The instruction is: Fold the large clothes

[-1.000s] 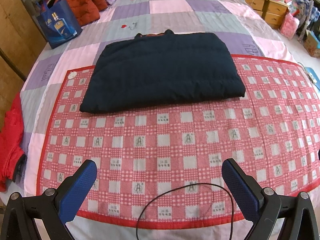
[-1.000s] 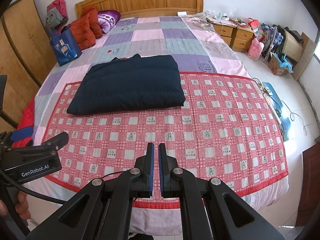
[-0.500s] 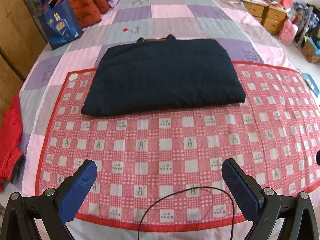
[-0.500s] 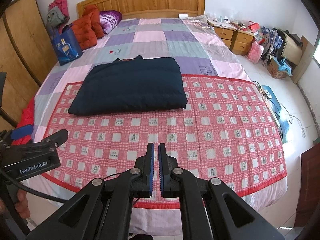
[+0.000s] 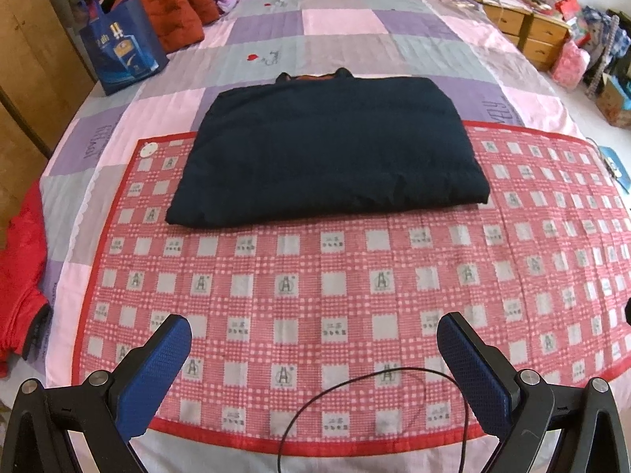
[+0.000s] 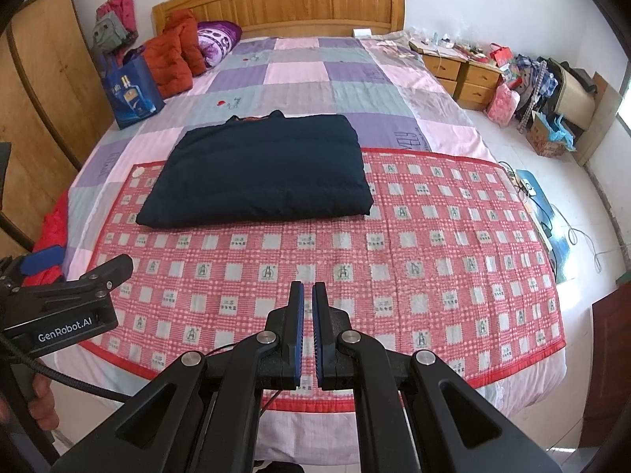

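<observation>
Checked bed mat (image 5: 355,276), folded dark jacket (image 5: 327,149) far ahead, left gripper (image 5: 311,354) wide open, empty, right gripper (image 6: 307,295) closed, empty

Wooden headboard (image 6: 276,4), white walls, wardrobe (image 6: 39,110) left, drawers (image 6: 461,73) right.

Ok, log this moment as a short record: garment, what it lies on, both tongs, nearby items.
garment: dark navy padded jacket, folded into a flat rectangle, collar toward the headboard
surface: red-and-white checked mat, jacket's far edge over the patchwork quilt
left tongs: open, empty, above the mat's near edge
right tongs: shut, empty
nearby: blue tote bag, red garment at the bed's left edge
</observation>
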A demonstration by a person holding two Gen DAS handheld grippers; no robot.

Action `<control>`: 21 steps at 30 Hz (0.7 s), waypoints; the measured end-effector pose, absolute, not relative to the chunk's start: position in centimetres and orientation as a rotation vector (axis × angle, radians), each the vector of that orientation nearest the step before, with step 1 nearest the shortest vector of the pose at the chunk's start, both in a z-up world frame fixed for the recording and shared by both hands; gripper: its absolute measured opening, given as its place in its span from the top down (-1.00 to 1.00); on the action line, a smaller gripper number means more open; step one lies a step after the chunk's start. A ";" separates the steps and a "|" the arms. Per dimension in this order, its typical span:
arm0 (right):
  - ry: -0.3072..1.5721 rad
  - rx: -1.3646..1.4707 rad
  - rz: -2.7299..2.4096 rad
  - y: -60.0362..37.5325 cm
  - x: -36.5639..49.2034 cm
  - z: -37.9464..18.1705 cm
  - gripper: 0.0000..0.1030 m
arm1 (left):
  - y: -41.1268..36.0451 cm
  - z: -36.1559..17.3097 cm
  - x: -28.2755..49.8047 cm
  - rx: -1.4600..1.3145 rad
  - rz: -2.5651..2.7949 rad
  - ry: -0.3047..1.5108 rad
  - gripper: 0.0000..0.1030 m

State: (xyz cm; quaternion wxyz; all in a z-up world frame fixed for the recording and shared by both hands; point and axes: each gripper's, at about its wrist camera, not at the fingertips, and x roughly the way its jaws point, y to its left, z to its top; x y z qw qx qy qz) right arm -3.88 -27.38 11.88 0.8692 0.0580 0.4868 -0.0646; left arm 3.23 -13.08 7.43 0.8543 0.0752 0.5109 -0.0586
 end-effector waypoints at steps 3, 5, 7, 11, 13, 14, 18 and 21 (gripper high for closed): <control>1.020 0.119 -0.137 -27.3 -3.8 11.8 0.91 | -13.1 7.4 3.3 0.160 -0.124 1.074 -1.00; 1.021 0.121 -0.137 -27.2 -3.8 11.8 0.91 | -12.9 7.4 3.4 0.160 -0.126 1.075 -1.00; 1.022 0.120 -0.139 -26.7 -3.5 11.9 0.91 | -12.9 7.4 3.4 0.161 -0.127 1.077 -1.00; 1.022 0.119 -0.138 -26.8 -3.6 11.8 0.91 | -13.0 7.3 3.4 0.161 -0.126 1.076 -1.00; 1.022 0.119 -0.137 -26.8 -3.6 11.8 0.91 | -13.0 7.3 3.4 0.159 -0.129 1.078 -1.00; 1.023 0.118 -0.136 -26.8 -3.5 11.9 0.91 | -13.0 7.3 3.4 0.161 -0.128 1.078 -1.00; 1.021 0.117 -0.138 -26.7 -3.6 11.8 0.91 | -13.0 7.3 3.4 0.160 -0.129 1.077 -1.00; 1.021 0.117 -0.138 -26.6 -3.6 11.8 0.91 | -13.0 7.3 3.3 0.159 -0.131 1.079 -1.00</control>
